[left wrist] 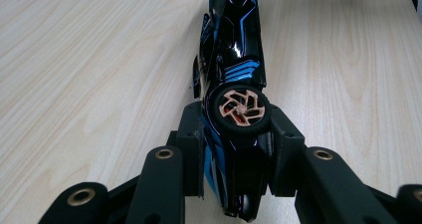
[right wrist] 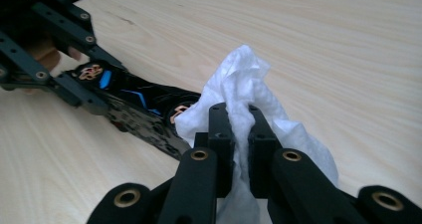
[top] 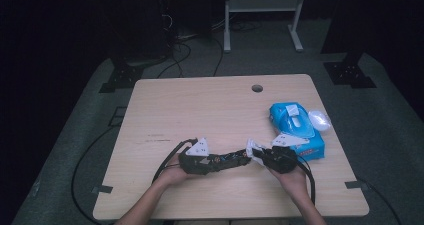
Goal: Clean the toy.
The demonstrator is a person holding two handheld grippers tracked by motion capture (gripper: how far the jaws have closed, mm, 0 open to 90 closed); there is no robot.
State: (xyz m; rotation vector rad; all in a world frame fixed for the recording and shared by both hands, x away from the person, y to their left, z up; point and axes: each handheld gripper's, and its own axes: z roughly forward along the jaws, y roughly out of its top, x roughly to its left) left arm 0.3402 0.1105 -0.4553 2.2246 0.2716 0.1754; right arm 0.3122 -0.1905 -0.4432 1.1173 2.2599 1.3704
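Observation:
A black toy car (left wrist: 234,59) with blue stripes and copper wheels lies on its side just above the wooden table (top: 200,105). My left gripper (left wrist: 236,134) is shut on its near end, pads pressed on both flanks beside a wheel. In the high view the car (top: 231,160) stretches between both hands near the table's front edge. My right gripper (right wrist: 240,119) is shut on a crumpled white wipe (right wrist: 239,79), which touches the car's far end (right wrist: 149,109). In the right gripper view the left gripper (right wrist: 59,79) holds the car at the upper left.
A blue pack of wet wipes (top: 295,130) lies at the table's right edge, just behind my right hand, with a white oval object (top: 319,120) beside it. A cable hole (top: 257,88) sits near the far edge. Black cables trail off the front.

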